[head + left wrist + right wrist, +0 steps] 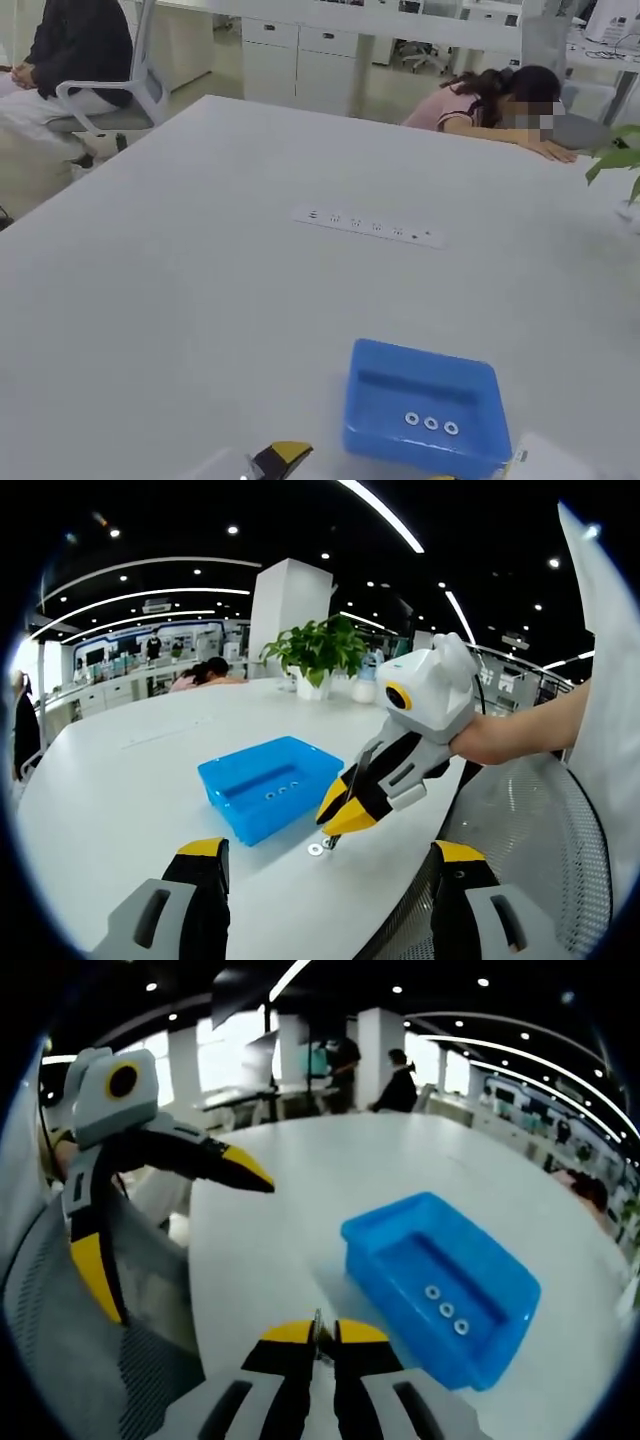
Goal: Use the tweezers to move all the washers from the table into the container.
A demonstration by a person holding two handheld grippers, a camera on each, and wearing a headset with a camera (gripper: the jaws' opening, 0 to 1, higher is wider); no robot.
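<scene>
A blue container (pixel 478 385) stands near the table's front edge with three washers (pixel 431 423) in a row inside; it also appears in both gripper views (pixel 232 776) (pixel 390 1235). One washer (pixel 316 849) lies on the table just in front of the container. My right gripper (pixel 318 1332) is shut on the tweezers (pixel 318 1322), and their tips (pixel 334 838) hover right beside that washer. My left gripper (pixel 330 847) stands open with nothing between its jaws, a little way back from the washer. A gripper's yellow tip (pixel 282 457) shows left of the container.
A white power strip (pixel 368 226) lies mid-table. A potted plant (pixel 620 160) stands at the right edge. One person leans on the far side of the table (pixel 500 105), another sits in a chair (pixel 80 60) at the back left. A mesh chair (pixel 520 810) is close behind the grippers.
</scene>
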